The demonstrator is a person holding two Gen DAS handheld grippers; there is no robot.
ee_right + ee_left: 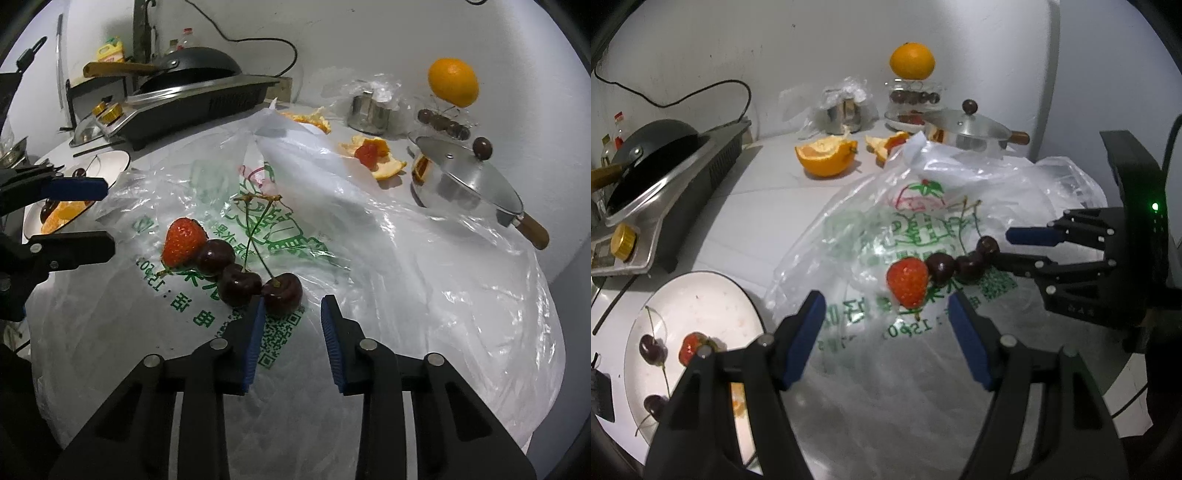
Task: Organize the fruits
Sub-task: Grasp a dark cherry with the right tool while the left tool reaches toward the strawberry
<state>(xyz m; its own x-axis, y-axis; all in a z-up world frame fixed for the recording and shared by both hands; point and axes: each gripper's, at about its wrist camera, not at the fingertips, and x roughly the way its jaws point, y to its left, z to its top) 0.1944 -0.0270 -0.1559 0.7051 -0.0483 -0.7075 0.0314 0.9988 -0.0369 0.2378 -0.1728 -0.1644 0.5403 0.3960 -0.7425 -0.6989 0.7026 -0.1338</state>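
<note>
White counter (768, 192) under printed plastic bag (388, 258). Strawberry (183, 242) tip-up, heading cherry row (240, 282) slanting toward right gripper (293, 310): narrow, empty. Left gripper (886, 306) wide, empty, strawberry just ahead. Plate (701, 295) fully shown in left view only.

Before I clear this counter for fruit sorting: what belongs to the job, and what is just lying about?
Job: strawberry, three cherries on the plastic bag, plate, whole orange.
Lying about: lidded pan, wok, orange peel.
</note>
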